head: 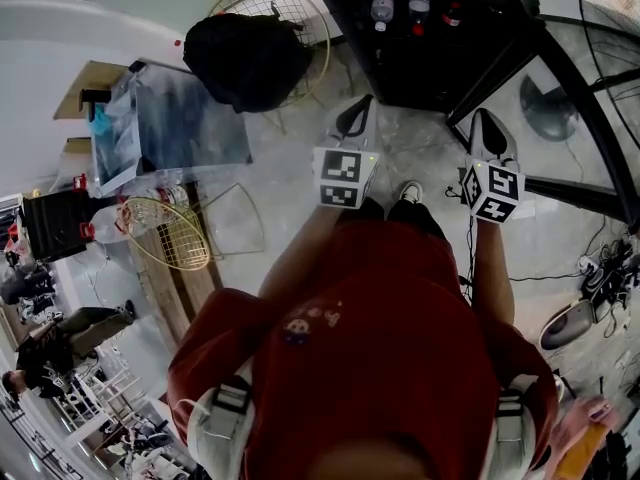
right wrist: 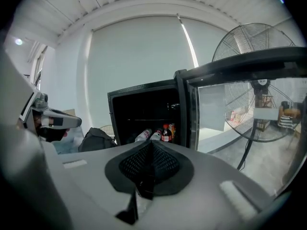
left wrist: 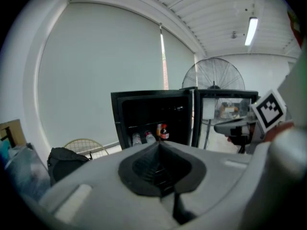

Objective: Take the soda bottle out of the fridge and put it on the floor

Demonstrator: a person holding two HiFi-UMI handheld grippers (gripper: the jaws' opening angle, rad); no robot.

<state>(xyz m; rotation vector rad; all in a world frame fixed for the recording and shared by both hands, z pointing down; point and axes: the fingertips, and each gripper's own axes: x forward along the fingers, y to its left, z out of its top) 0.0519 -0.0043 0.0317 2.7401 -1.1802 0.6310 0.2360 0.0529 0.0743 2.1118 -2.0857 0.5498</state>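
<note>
The black mini fridge (head: 430,38) stands open ahead of me on the floor, its glass door (right wrist: 240,104) swung out to the right. On its lower shelf a dark soda bottle (right wrist: 166,133) with a red label stands upright; the left gripper view also shows this soda bottle (left wrist: 164,132). Two clear bottles (right wrist: 144,135) lie beside it on the left. My left gripper (head: 352,120) and right gripper (head: 487,134) hover side by side short of the fridge, both shut and holding nothing. In their own views, the left gripper (left wrist: 159,145) and right gripper (right wrist: 151,145) point at the fridge opening.
A black bag (head: 250,58) lies left of the fridge against a round wire chair (head: 290,8). A low table (head: 170,128) with a wrapped sheet and a wire basket (head: 165,233) stand at the left. A standing fan (right wrist: 261,56) and floor cables (head: 600,268) are at the right.
</note>
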